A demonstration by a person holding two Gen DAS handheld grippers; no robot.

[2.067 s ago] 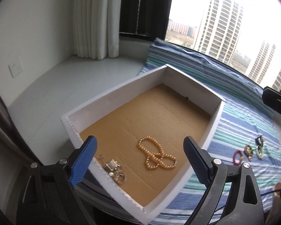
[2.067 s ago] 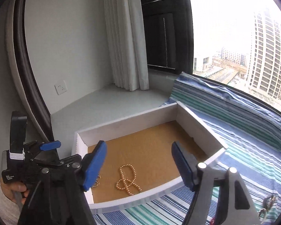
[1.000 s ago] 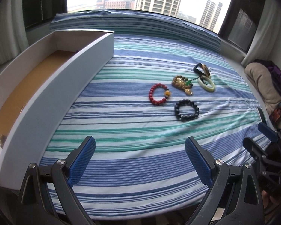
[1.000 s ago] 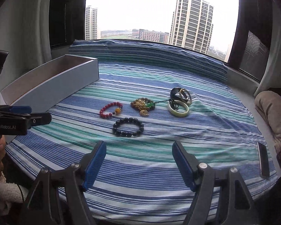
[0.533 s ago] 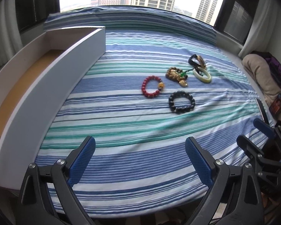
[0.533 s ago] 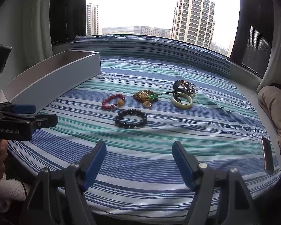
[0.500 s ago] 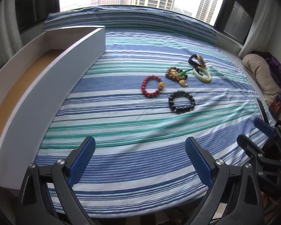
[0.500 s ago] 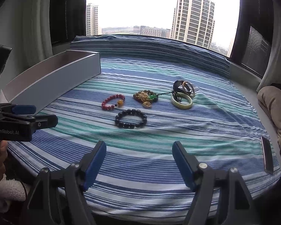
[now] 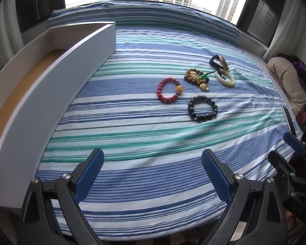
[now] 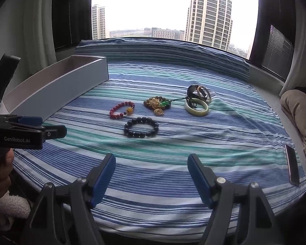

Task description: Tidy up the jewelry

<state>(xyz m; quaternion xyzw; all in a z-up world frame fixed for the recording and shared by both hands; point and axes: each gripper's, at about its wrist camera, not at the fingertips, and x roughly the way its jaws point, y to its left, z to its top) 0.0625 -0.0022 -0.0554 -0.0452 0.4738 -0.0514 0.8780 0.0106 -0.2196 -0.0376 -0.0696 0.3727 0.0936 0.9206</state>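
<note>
We have both grippers open and empty above the near edge of the striped bed point(image 9: 132, 134): the left gripper point(image 9: 153, 175) and the right gripper point(image 10: 151, 175). The white box point(image 9: 51, 81) stands along the left edge, its long axis running from near to far; its floor is mostly hidden, so we cannot tell what it holds. Left to move: the red bracelet point(image 9: 169, 92), black bracelet point(image 9: 202, 111), brown bead piece point(image 9: 196, 77), pale bangle point(image 9: 224, 78) and a dark piece point(image 9: 219, 61) toward the far right, all lying flat.
</note>
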